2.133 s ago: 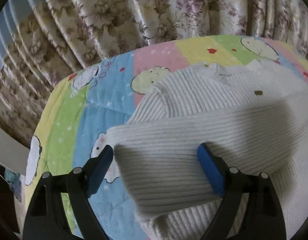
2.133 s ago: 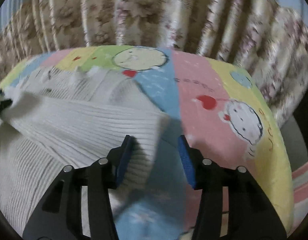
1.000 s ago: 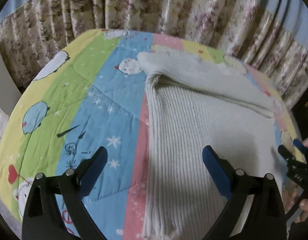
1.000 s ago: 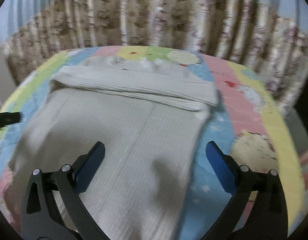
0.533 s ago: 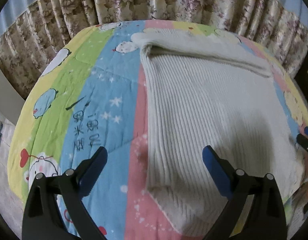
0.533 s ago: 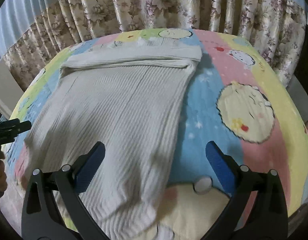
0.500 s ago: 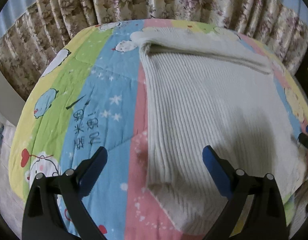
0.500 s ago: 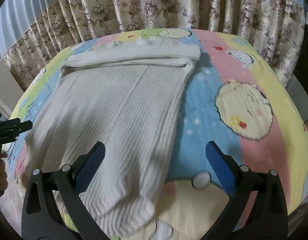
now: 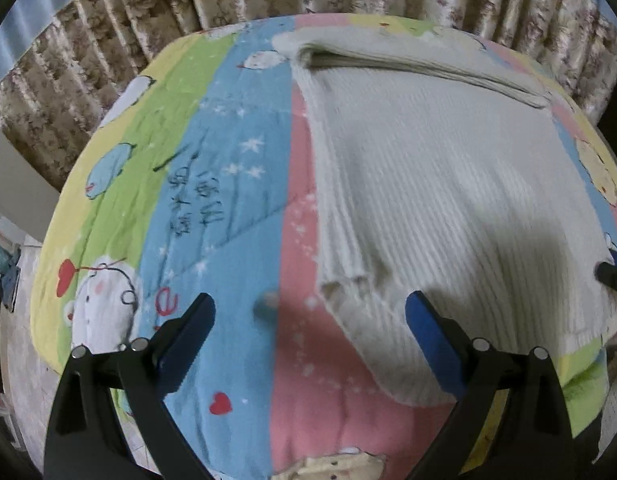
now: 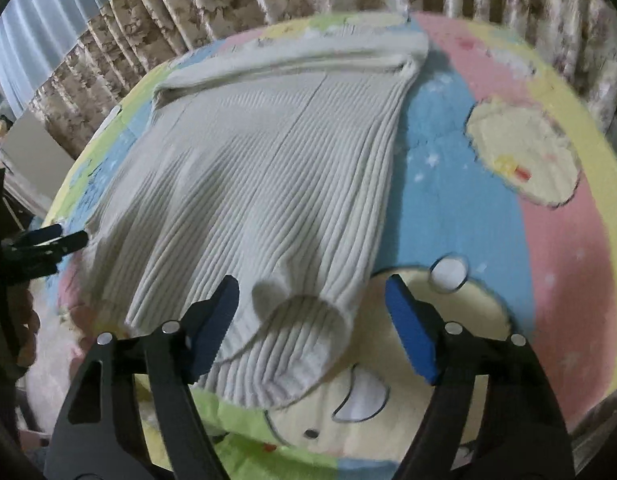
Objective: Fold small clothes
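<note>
Left wrist view: left gripper (image 9: 308, 320) wide open, now nearer the white ribbed knit sweater's (image 9: 428, 168) bottom corner on the striped cartoon quilt (image 9: 236, 208). Right gripper (image 10: 312, 312) wide open, now around the other corner.

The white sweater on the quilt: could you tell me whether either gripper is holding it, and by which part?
Nothing is held. The left gripper and right gripper are both open, poised at the near hem corners of the white sweater, which lies on the quilt.

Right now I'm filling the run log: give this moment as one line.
step: bottom-hem fold pending | left claw: open, at left hem corner | right claw: open, at right hem corner | sweater: flat on quilt, sleeves folded
</note>
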A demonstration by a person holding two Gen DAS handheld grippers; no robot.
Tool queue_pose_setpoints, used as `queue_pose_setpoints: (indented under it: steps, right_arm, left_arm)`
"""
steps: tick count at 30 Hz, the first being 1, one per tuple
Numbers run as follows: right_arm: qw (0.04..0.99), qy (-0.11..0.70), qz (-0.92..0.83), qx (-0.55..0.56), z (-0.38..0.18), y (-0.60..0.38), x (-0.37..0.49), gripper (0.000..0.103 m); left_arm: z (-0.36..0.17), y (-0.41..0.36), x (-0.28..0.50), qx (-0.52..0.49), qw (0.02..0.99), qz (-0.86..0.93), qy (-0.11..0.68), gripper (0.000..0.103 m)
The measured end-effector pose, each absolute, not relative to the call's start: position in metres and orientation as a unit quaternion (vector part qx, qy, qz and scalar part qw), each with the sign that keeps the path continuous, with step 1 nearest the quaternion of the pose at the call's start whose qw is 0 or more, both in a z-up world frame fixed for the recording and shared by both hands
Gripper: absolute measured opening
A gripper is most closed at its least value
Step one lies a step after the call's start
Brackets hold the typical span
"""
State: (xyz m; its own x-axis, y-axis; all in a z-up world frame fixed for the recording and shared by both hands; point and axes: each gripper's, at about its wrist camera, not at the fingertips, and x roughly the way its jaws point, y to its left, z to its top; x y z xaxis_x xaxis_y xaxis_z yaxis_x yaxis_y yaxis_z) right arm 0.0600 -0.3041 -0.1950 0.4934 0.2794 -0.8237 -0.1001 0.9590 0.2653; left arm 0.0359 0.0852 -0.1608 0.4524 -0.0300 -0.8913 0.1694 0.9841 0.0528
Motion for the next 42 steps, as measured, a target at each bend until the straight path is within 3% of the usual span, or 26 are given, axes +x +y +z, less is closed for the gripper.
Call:
queue_pose_setpoints:
  steps: [9,11,15,27,28,29,33,36,42]
  right_arm:
    - [0.833,0.514,0.145,0.142,-0.199,-0.302,0.051,0.069]
    - [0.834,0.514,0.143,0.141,-0.199,-0.300,0.053,0.058]
    - [0.835,0.512,0.144,0.139,-0.197,-0.300,0.062,0.011]
    - [0.849,0.493,0.154,0.114,-0.188,-0.292,0.061,0.011]
    - [0.850,0.492,0.154,0.111,-0.188,-0.291,0.061,0.011]
    - [0.850,0.493,0.154,0.107,-0.188,-0.292,0.059,0.011]
    - [0.854,0.486,0.156,0.104,-0.183,-0.291,0.057,0.011]
    - [0.856,0.481,0.162,0.101,-0.181,-0.289,0.058,0.011]
    - [0.868,0.458,0.166,0.091,-0.172,-0.288,0.057,0.010]
  left_arm:
    - [-0.162,0.083,0.041,0.032,0.843,-0.078,0.532,0.096]
    - [-0.162,0.083,0.040,0.035,0.842,-0.081,0.531,0.096]
    - [-0.160,0.080,0.034,0.054,0.840,-0.091,0.532,0.096]
    - [-0.173,0.053,0.035,-0.017,0.811,-0.161,0.562,0.095]
    - [-0.172,0.048,0.036,-0.013,0.812,-0.167,0.559,0.093]
    - [-0.170,0.045,0.035,-0.006,0.814,-0.168,0.557,0.083]
    - [-0.163,0.034,0.036,0.007,0.819,-0.188,0.542,0.027]
    - [-0.165,0.031,0.043,0.013,0.820,-0.192,0.539,0.020]
    - [-0.146,0.036,0.043,0.030,0.845,-0.203,0.493,0.018]
